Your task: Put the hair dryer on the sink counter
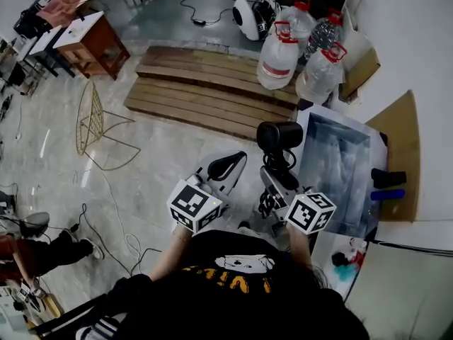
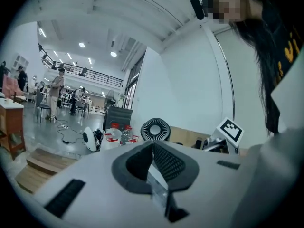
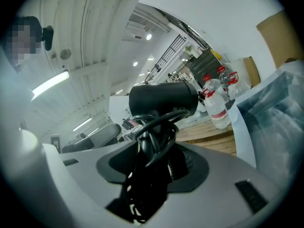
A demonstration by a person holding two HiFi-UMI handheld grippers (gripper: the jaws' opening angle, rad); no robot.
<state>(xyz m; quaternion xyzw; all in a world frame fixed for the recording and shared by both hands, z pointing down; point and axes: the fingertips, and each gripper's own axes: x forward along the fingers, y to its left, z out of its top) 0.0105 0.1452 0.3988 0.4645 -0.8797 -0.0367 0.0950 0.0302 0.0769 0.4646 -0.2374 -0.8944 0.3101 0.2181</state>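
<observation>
A black hair dryer (image 1: 279,136) stands upright in my right gripper (image 1: 277,174), which is shut on its handle with the black cord (image 3: 153,141) wound round it. In the right gripper view its barrel (image 3: 164,99) lies across, just above the jaws. It hangs over the floor, beside the left edge of the white sink counter (image 1: 304,146) with its grey-blue basin (image 1: 341,163). My left gripper (image 1: 230,163) is level beside it on the left, jaws together with nothing between them. From the left gripper (image 2: 153,148) I see the dryer's round rear grille (image 2: 155,129).
Big water bottles (image 1: 282,54) stand beyond the counter's far end, next to a low wooden platform (image 1: 205,91). A black item (image 1: 388,178) and a blue one (image 1: 387,195) lie on the counter's right side by cardboard (image 1: 402,154). A gold wire chair (image 1: 92,122) stands at the left.
</observation>
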